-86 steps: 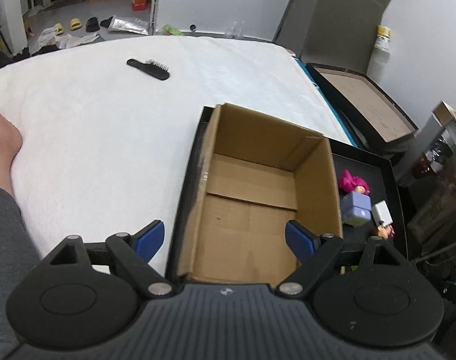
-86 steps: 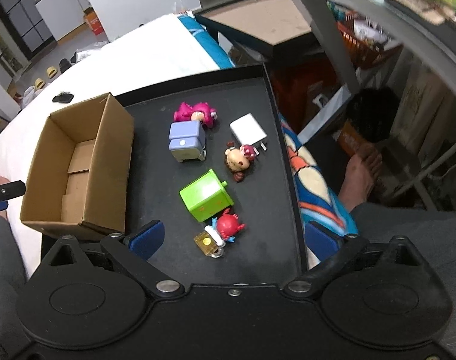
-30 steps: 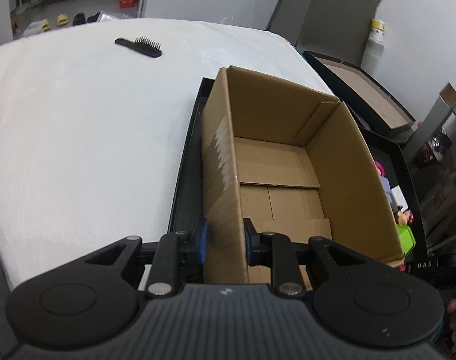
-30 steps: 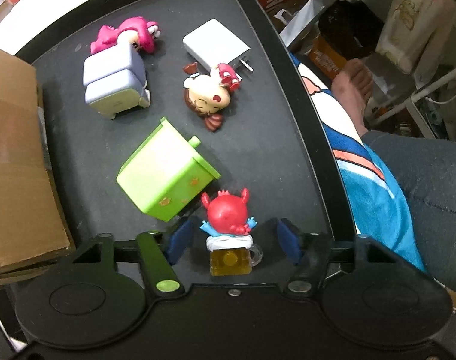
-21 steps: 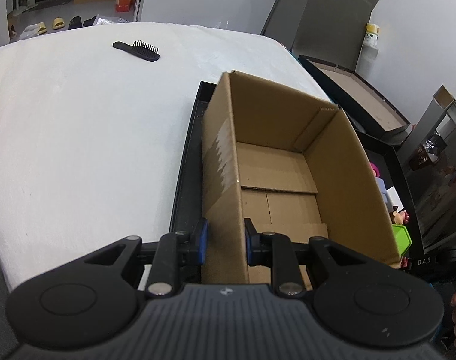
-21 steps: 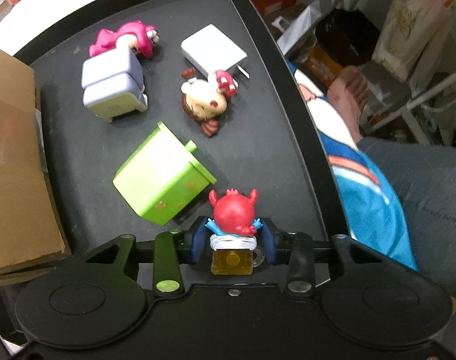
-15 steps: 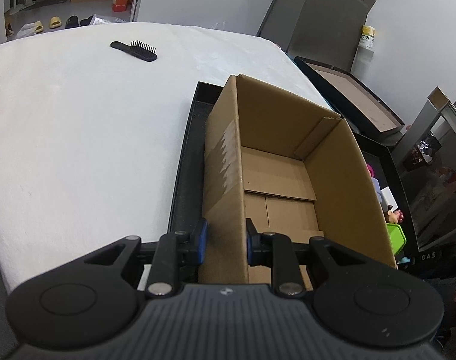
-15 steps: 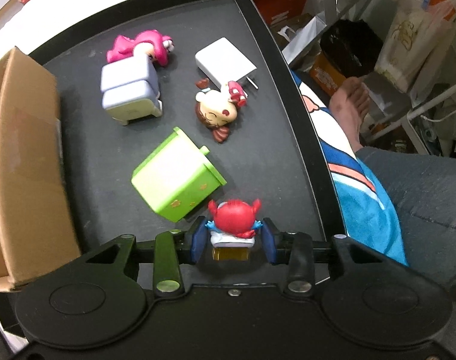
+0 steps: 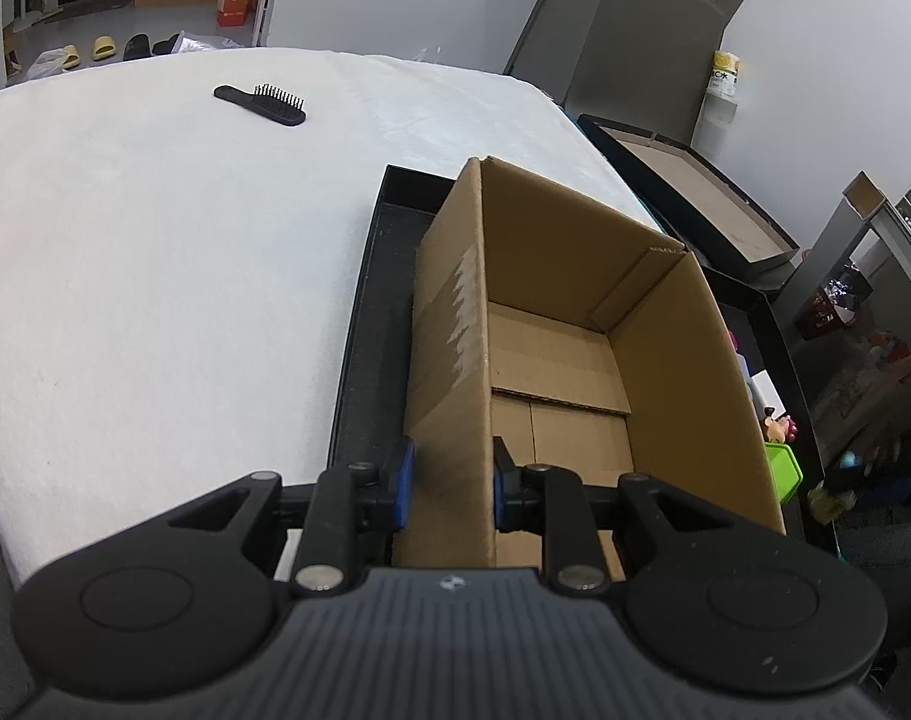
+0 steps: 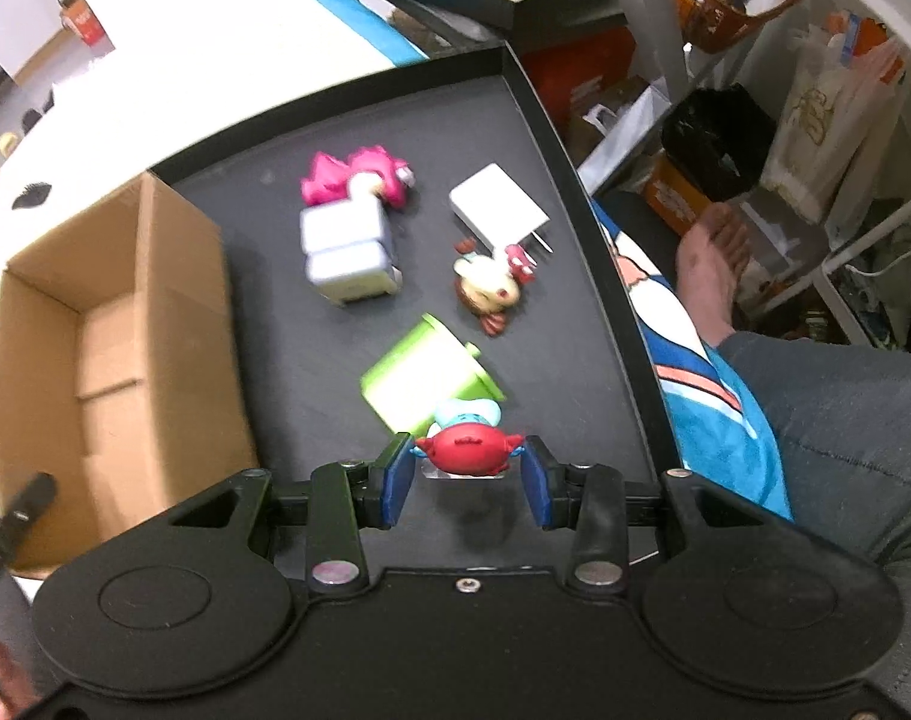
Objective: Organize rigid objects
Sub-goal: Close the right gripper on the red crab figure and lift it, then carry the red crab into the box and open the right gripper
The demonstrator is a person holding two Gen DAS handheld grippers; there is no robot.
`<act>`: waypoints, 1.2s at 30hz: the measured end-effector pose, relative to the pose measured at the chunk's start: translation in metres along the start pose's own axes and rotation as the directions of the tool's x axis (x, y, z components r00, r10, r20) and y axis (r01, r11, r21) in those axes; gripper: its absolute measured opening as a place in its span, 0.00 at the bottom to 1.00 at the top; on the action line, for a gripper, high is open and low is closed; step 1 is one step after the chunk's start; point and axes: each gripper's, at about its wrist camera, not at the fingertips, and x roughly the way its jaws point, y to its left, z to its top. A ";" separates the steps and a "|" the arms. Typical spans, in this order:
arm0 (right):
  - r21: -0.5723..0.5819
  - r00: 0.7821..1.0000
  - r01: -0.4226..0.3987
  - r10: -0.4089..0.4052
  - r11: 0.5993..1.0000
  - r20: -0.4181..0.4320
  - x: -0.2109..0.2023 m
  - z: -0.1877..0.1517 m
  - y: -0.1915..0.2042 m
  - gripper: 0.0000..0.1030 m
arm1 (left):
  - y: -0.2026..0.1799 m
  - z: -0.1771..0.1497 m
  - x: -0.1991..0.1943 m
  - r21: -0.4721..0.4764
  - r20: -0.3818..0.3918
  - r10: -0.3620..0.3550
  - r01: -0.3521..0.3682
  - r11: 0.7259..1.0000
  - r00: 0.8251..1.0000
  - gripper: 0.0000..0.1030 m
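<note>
We are holding a little red toy (image 10: 469, 450) in our right gripper (image 10: 469, 477), and its two blue pads are squeezing the toy from both sides. The toy is up off the black tray (image 10: 533, 96), hanging just over the near corner of the green block (image 10: 422, 369). Our left gripper (image 9: 449, 477) is pinching the near wall of the cardboard box (image 9: 575, 360), one pad outside the wall and one pad inside, so it is closed on the box and we think it is keeping the box from sliding. The big thing to know is where the box is from the toy: the cardboard box (image 10: 119, 324) is sitting to the left of our right gripper, on the same tray, with its open top facing up and nothing that we can see inside. Its long side is running away from us, so there is lots of room to drop the toy in. We think the right hand needs to carry the toy left, over the tall box wall, and then let go. The right hand is the one to do it, since the left is busy with the box. Farther out on the tray, a purple block (image 10: 347, 252), a pink toy (image 10: 353, 180), a small doll (image 10: 491, 288) and a white charger (image 10: 497, 213) are waiting. Far off on the white cover (image 9: 155, 240), a black hairbrush (image 9: 260, 105) is lying by itself.
</note>
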 end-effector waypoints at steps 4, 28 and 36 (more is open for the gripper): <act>-0.022 0.998 -0.045 0.046 0.999 0.031 -0.020 0.010 0.014 0.37 | -0.001 -0.001 0.001 0.008 -0.006 -0.006 0.006 1.000 1.000 0.22; -0.347 0.988 -0.150 0.150 0.926 -0.028 -0.026 0.055 0.160 0.37 | 0.004 -0.001 0.005 -0.037 -0.029 -0.052 0.051 0.998 0.998 0.24; -0.351 0.986 -0.168 0.164 0.921 -0.042 0.004 0.054 0.188 0.37 | 0.008 -0.001 0.007 -0.054 -0.031 -0.067 0.066 0.996 0.997 0.24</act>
